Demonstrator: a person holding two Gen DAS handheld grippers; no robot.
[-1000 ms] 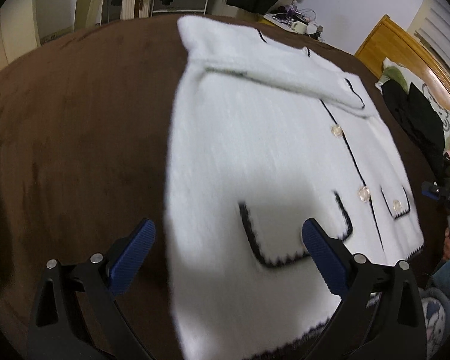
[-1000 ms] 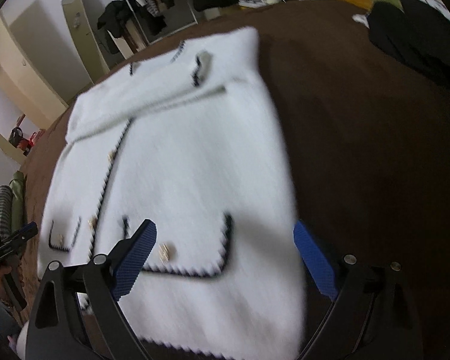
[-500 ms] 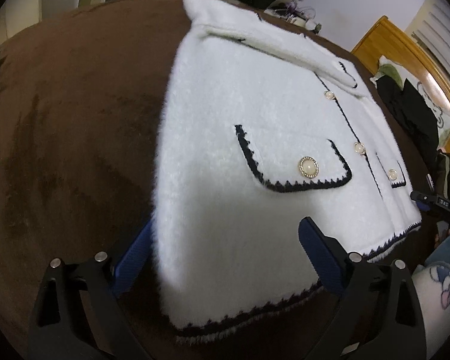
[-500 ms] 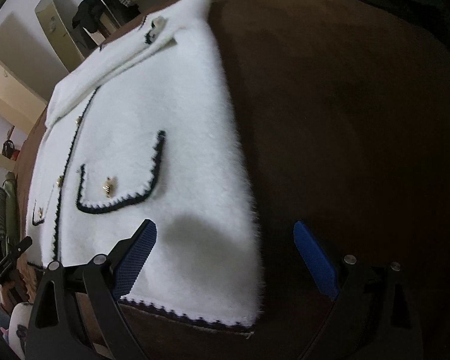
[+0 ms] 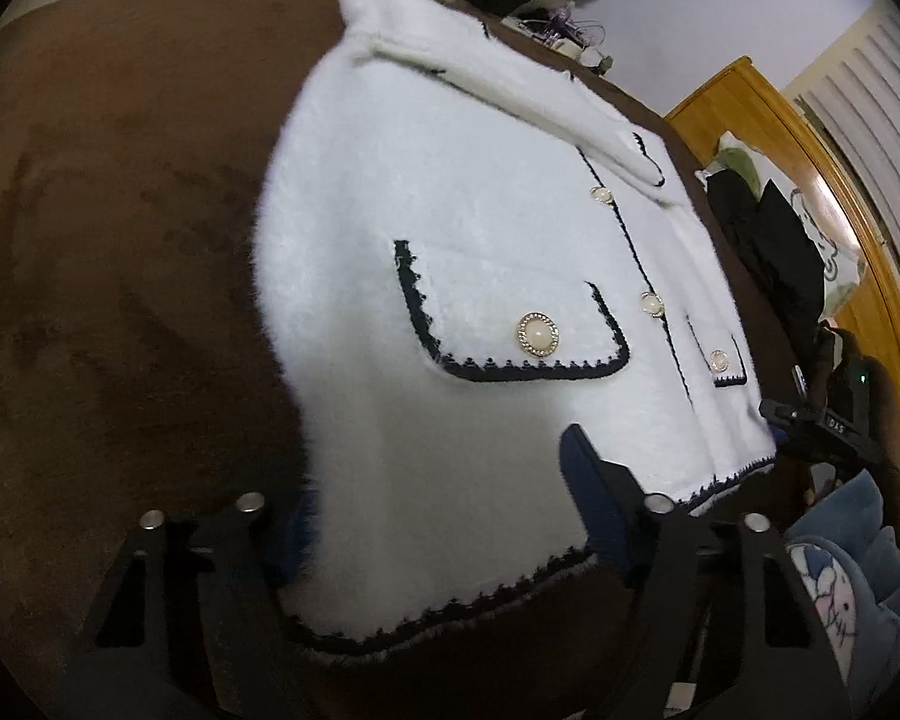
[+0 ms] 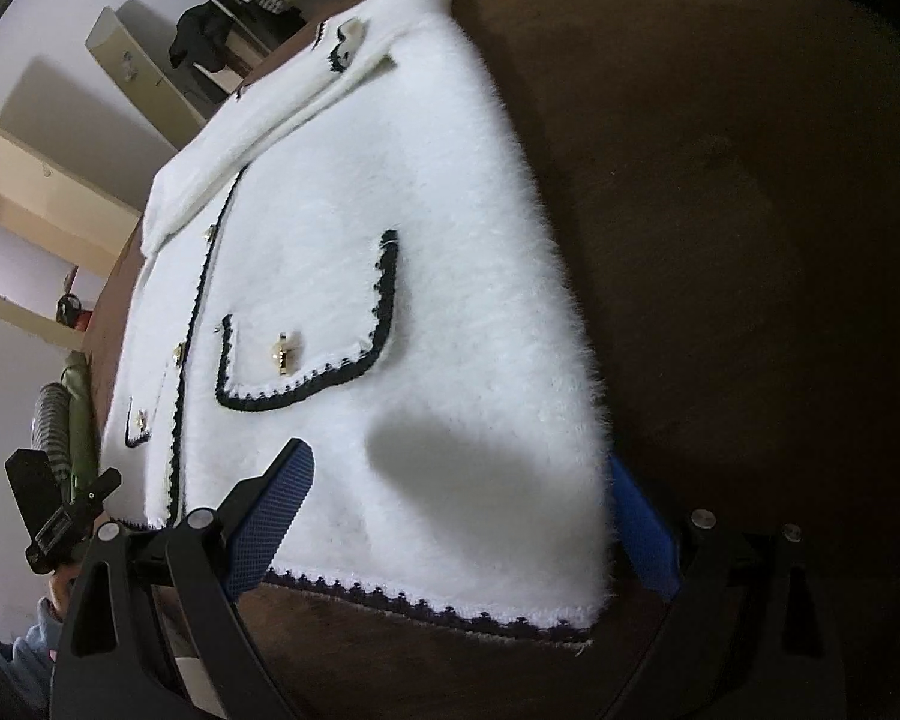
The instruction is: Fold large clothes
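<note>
Cardigan [image 5: 462, 276]: white, fluffy, black-trimmed; spread flat on brown blanket [image 5: 120, 240], filling centre of both views.
Handling: judged soft, limp, light; pile likely slippery, pearl buttons [image 5: 537, 333] best avoided.
Left tongs [image 5: 438, 522]: wide apart, straddling lower hem corner, gripping nothing.
Right tongs [image 6: 462, 516]: wide apart, astride opposite hem corner [image 6: 576, 594], gripping nothing.
Hold: probably hem corners, pinched through both layers.

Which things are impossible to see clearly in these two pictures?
- Left wrist view: left hand-held gripper; fluffy white jacket hides one blue pad.
- Right wrist view: right hand-held gripper; jacket corner covers its right pad.
- Both views: sleeves not visible.
- Left view: black clothes indistinct.
</note>
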